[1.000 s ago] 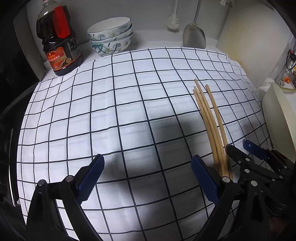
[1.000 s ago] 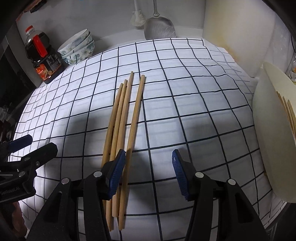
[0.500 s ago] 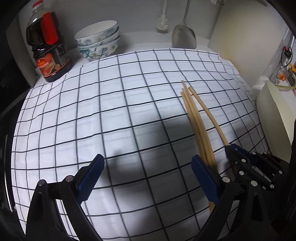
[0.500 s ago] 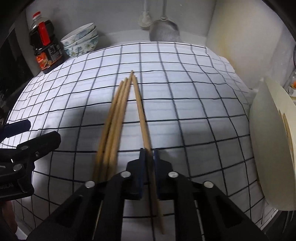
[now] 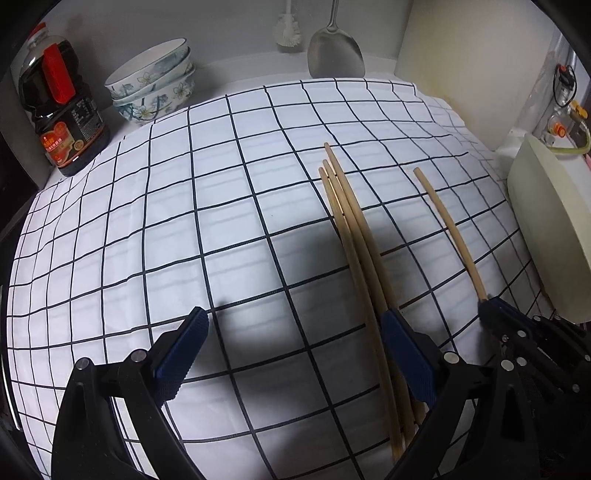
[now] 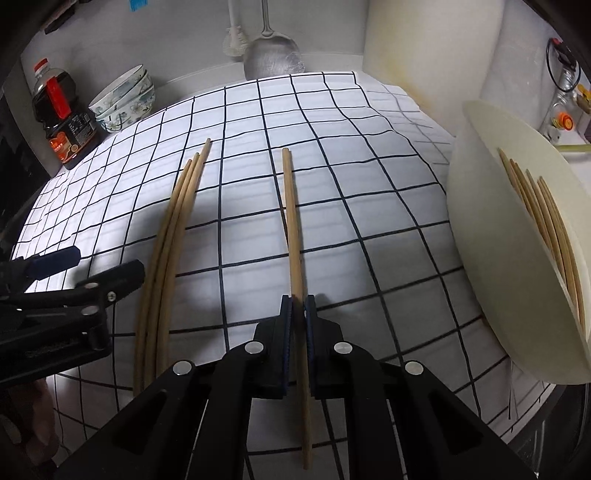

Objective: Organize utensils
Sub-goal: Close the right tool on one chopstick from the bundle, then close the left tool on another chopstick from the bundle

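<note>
My right gripper (image 6: 298,308) is shut on one wooden chopstick (image 6: 291,229), held a little above the checked cloth and pointing away from me. It also shows in the left wrist view (image 5: 448,230), with the right gripper (image 5: 487,301) at its near end. Three more chopsticks (image 6: 173,229) lie together on the cloth to its left; in the left wrist view these chopsticks (image 5: 354,236) run past my left gripper's right finger. My left gripper (image 5: 295,332) is open and empty over the cloth. A cream holder (image 6: 491,236) at the right has several chopsticks (image 6: 535,206) in it.
A soy sauce bottle (image 5: 61,110) and stacked floral bowls (image 5: 155,86) stand at the back left. A metal spatula (image 5: 334,51) and a white brush (image 5: 286,31) hang on the back wall. A cream wall panel (image 5: 461,66) rises at the back right.
My right gripper closed on the rightmost chopstick, lifted it and carried it right, away from the other three. My left gripper stayed open.
</note>
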Motion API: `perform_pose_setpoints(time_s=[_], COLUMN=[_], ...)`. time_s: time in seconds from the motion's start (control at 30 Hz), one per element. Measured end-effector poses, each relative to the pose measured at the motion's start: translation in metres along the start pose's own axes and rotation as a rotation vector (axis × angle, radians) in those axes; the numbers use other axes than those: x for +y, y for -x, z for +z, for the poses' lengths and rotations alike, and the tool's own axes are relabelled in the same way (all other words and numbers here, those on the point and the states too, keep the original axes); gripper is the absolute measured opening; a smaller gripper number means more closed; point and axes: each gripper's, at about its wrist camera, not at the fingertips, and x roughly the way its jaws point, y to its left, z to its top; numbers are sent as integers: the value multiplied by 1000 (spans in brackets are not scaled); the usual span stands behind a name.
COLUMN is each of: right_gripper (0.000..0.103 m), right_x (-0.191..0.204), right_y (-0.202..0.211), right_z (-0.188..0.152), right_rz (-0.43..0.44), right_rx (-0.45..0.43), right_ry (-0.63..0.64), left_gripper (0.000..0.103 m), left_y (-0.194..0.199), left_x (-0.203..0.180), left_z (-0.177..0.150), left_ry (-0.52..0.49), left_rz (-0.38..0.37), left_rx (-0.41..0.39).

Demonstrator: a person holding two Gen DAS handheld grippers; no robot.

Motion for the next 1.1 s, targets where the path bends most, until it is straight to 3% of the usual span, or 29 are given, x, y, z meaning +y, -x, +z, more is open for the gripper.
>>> perform_pose_setpoints(time_s=[0.27,0.4,0.6,0.77,0.83,0.87,0.93,1.03,1.1], right_gripper=[7,7,9,24,31,38,40,39,29], right_x=[0,1,2,4,5,6,8,9,10], right_y=[2,2,1,-2,-4,-5,-7,-9,-9], right_z=[-1,-2,-1,3,6,7,8,10,10], right_rz=[-1,-3,-6,-9,-8,-11,-26,-22,-13], right_rx=[-4,-7,-8,-8,-10,-11,-16,-17,-13], right_ry=[2,5,10,23,28,34,46,44,58], left_gripper=[97,97,97,95,89,82,70,53,36], left_y=[-3,-6,-14,-15,-13,-11,-5,-2,-2], left_x=[2,4,0,1,0,-2,-6,-11,-15], left_z=[-6,-6,-1,-1,-1,-1,-3,-2,0], left_ry=[6,31,33,20,10,0,-21,-34,-46], left_rz=[28,6,45,39,33,27,14,4,-6], left_rx=[-9,4,12,-3,-9,-15,-23,-29,-33])
